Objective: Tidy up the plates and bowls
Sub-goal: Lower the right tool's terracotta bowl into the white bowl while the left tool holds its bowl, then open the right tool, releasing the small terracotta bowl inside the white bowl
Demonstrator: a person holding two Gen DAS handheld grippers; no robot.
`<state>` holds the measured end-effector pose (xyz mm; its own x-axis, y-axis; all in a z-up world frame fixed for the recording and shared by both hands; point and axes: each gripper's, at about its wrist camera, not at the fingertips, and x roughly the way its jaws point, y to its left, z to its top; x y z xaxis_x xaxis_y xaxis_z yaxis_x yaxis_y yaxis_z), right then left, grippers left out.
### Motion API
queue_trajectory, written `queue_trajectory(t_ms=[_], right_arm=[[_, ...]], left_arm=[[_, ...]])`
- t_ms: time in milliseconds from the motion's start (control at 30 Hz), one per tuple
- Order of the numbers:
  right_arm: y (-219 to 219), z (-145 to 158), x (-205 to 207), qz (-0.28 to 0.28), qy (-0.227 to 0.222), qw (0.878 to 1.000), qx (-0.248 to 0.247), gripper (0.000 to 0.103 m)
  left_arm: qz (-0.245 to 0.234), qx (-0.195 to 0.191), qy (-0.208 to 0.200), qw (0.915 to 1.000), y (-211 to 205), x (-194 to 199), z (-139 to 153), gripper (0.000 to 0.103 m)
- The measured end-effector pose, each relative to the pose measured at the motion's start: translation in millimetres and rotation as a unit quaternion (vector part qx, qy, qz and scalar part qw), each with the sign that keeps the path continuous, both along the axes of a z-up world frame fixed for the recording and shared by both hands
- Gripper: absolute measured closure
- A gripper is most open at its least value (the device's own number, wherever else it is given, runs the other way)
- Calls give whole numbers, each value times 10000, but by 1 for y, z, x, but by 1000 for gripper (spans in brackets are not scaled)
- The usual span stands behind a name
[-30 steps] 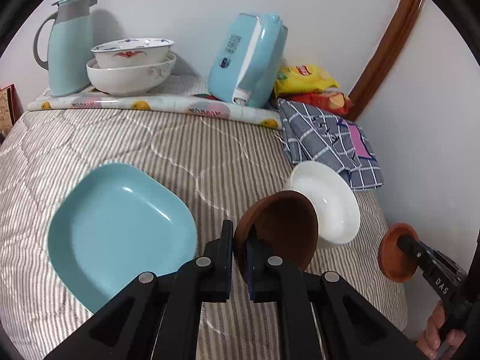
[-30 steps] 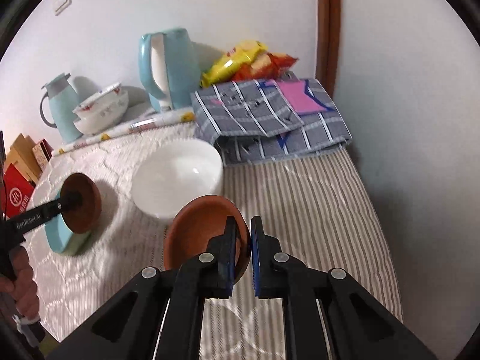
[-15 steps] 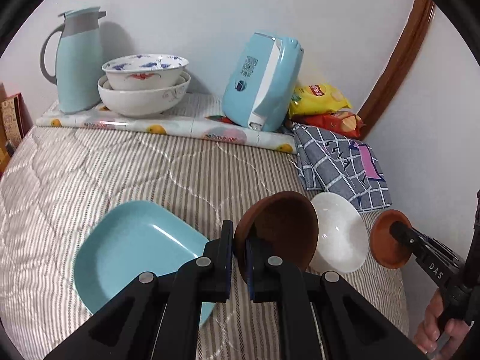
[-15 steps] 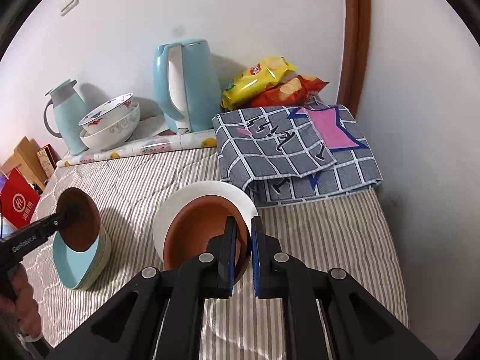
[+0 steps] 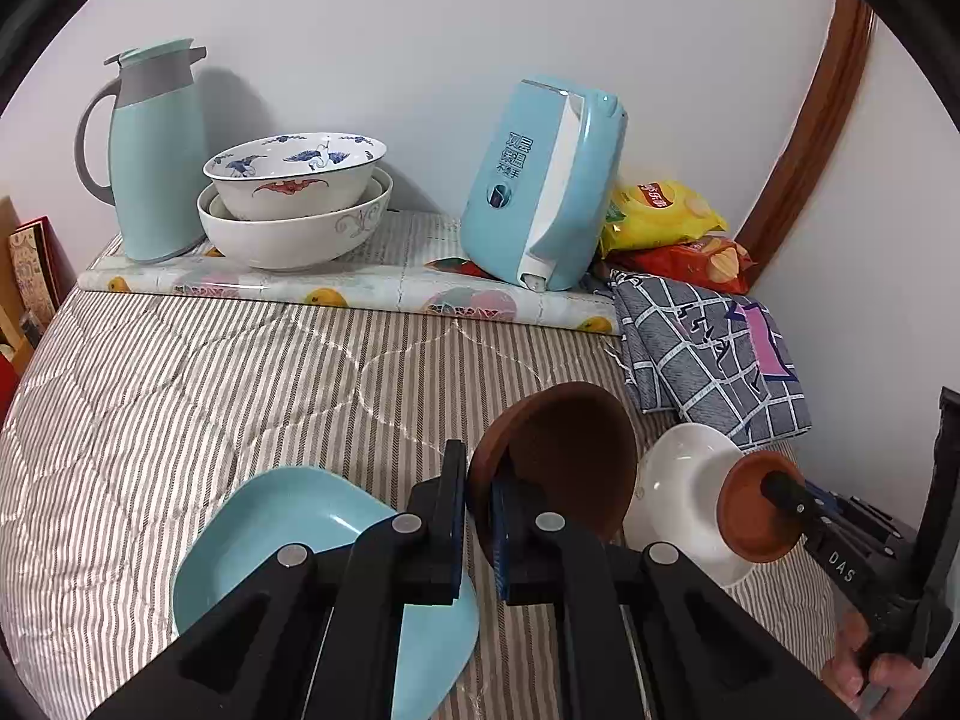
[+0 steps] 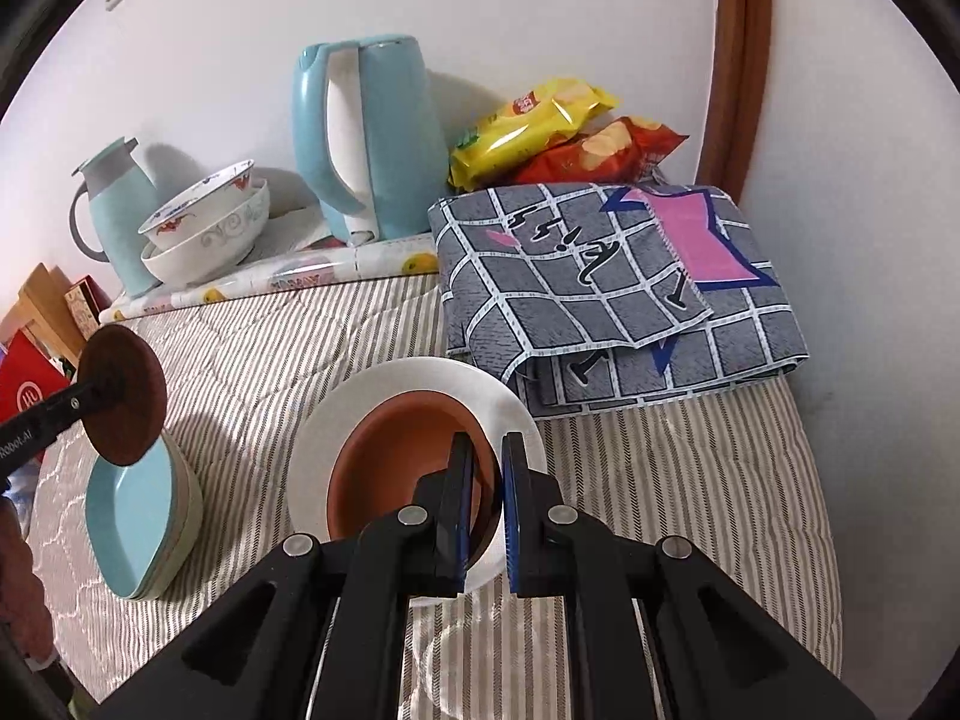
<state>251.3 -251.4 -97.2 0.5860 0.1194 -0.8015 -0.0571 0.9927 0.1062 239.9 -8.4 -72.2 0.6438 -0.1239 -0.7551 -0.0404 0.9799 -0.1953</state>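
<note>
Brown saucers: two, one pinched in each gripper.
Left gripper [image 5: 478,516]: jaws pressed together on the rim of the left saucer [image 5: 570,456], which stands tilted on edge, its hollow facing the camera, rising toward 1 o'clock from the fingertips; in the right wrist view the same gripper [image 6: 111,387] shows at 9 o'clock with the left saucer [image 6: 129,414] held clear above the teal plate.
Right gripper [image 6: 487,495]: jaws clamped on the near rim of the right saucer [image 6: 408,468], which lies at 11 o'clock from the fingertips, nearly level, over the middle of the white bowl; whether it touches the bowl I cannot tell.
Right gripper seen from the left wrist [image 5: 774,489]: at 4 o'clock in the frame, the right saucer [image 5: 753,504] in front of the white bowl.
White bowl [image 6: 414,381]: on the striped quilt, just in front of the folded check cloth [image 6: 606,288].
Teal plate [image 5: 288,528]: on the quilt under the left gripper, at 7 o'clock in that view; in the right wrist view it is the top of a short stack [image 6: 141,528].
Striped quilt [image 5: 210,372]: covers the bed that carries everything.
Back row, 10 to 2 o'clock: teal flask [image 5: 150,150], two nested patterned bowls [image 5: 294,198], blue kettle [image 5: 546,186], snack bags [image 5: 666,222], all along the wall.
Person's hand [image 5: 870,666]: on the right gripper's handle, at 5 o'clock.
</note>
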Motion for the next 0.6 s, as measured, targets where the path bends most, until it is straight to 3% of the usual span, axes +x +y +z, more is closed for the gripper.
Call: queue_trajectory(t_ms=[600], right_arm=[[21, -39, 27, 191, 431, 9988, -153, 94]], left_arm=[[36, -113, 220, 9997, 6, 24, -22, 95]])
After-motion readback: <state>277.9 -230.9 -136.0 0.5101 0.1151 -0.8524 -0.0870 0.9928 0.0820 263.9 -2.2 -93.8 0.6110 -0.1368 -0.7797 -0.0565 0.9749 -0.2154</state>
